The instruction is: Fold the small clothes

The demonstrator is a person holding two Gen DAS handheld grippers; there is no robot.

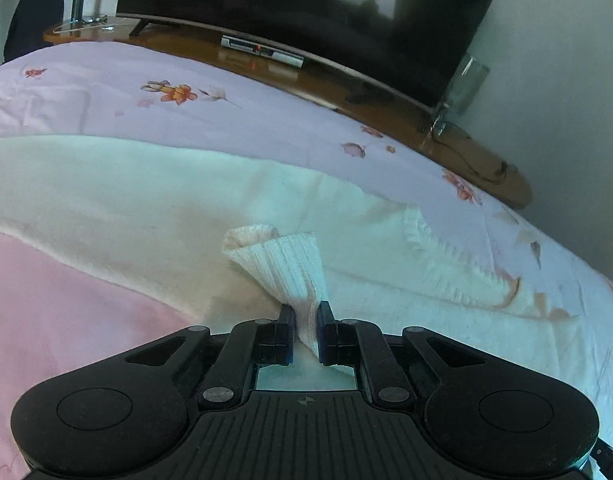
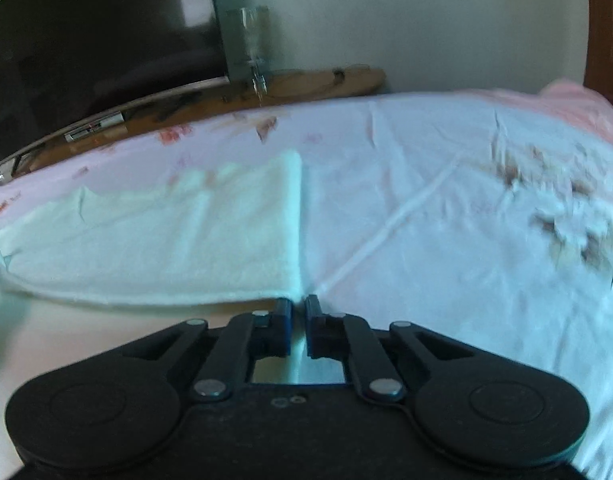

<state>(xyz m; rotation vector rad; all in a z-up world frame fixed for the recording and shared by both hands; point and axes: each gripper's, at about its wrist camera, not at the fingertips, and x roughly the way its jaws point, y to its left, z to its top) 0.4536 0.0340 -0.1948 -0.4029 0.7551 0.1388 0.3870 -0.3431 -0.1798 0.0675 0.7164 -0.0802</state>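
L gripper [image 1: 305,312] was clamped tight on a ribbed white cuff [image 1: 284,264] of the cream garment [image 1: 146,200], fabric bunched up betw. its 2 fingers and fanning out ahead of the tips. Garment lay spread across the floral bedsheet [image 1: 266,120], w/ a pink cloth [image 1: 66,288] lower L in that view. A ribbed hem edge [image 1: 446,256] ran off to the R of the cuff.

R gripper [image 2: 298,304] had its jaws nearly together, only a thin slit betw. them, tips right at the garment's near R corner [image 2: 294,292]; whether any fabric was pinched there I couldn't tell, view blurred.

Beyond the bed: a dark TV [image 1: 306,8] on a wooden stand [image 1: 466,148], set-top box [image 1: 262,50] under the screen.
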